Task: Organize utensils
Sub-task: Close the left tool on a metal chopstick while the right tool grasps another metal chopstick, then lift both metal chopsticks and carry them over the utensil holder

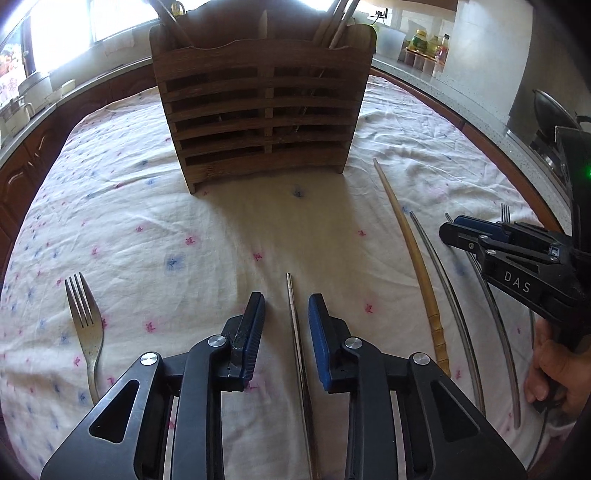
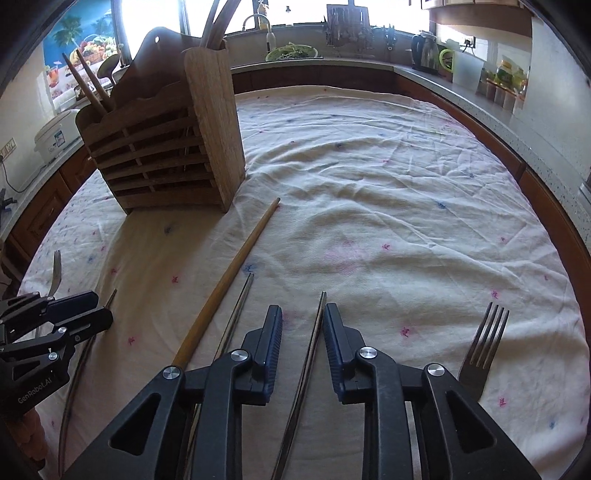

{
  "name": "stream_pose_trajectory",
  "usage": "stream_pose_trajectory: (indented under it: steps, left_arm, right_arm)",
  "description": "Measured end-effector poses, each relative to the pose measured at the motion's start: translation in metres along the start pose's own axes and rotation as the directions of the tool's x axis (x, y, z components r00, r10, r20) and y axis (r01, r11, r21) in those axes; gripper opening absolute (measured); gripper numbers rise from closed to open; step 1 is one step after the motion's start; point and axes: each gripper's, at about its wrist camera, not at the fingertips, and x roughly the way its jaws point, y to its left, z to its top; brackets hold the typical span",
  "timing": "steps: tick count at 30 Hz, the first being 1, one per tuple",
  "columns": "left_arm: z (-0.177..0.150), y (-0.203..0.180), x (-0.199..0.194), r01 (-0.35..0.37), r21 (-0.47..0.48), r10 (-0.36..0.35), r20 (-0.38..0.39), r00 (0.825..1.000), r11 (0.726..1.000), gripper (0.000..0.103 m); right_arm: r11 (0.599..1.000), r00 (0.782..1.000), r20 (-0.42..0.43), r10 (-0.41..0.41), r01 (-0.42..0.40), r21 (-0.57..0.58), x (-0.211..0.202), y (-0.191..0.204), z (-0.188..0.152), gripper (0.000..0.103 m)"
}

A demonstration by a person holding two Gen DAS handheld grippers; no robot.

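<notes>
A slatted wooden utensil holder (image 1: 260,110) stands on the flowered tablecloth (image 1: 184,229), with chopsticks in its compartments; it also shows in the right wrist view (image 2: 166,151). My left gripper (image 1: 286,325) is open, its jaws either side of a metal chopstick (image 1: 295,332) lying on the cloth. My right gripper (image 2: 302,339) is open around another metal chopstick (image 2: 314,343). A wooden chopstick (image 2: 229,280) and a further metal chopstick (image 2: 236,310) lie left of it. One fork (image 1: 86,328) lies left of my left gripper, another fork (image 2: 484,350) right of my right gripper.
Kitchen counters (image 2: 480,96) ring the table, with jars (image 1: 424,44), a kettle (image 2: 424,51), a sink tap (image 2: 258,22) and a rice cooker (image 2: 55,136). A pan (image 1: 550,110) sits on the stove at the right. The right gripper (image 1: 454,229) shows in the left wrist view.
</notes>
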Motion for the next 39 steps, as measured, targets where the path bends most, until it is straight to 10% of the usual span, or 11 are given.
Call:
stream_pose_trajectory:
  steps: [7,39]
  left_arm:
    - [0.001,0.004,-0.001,0.005,-0.005,-0.005,0.005,1.0,1.0,0.006]
    - [-0.003,0.032,-0.127,0.159,-0.112,-0.124,0.267,0.956,0.981,0.003]
  right_arm:
    - [1.0,1.0,0.001,0.013,-0.013,-0.014,0.0,0.001,0.0,0.006]
    - [0.973,0.942,0.265,0.205,-0.225,0.05,-0.12,0.005,0.016,0.004]
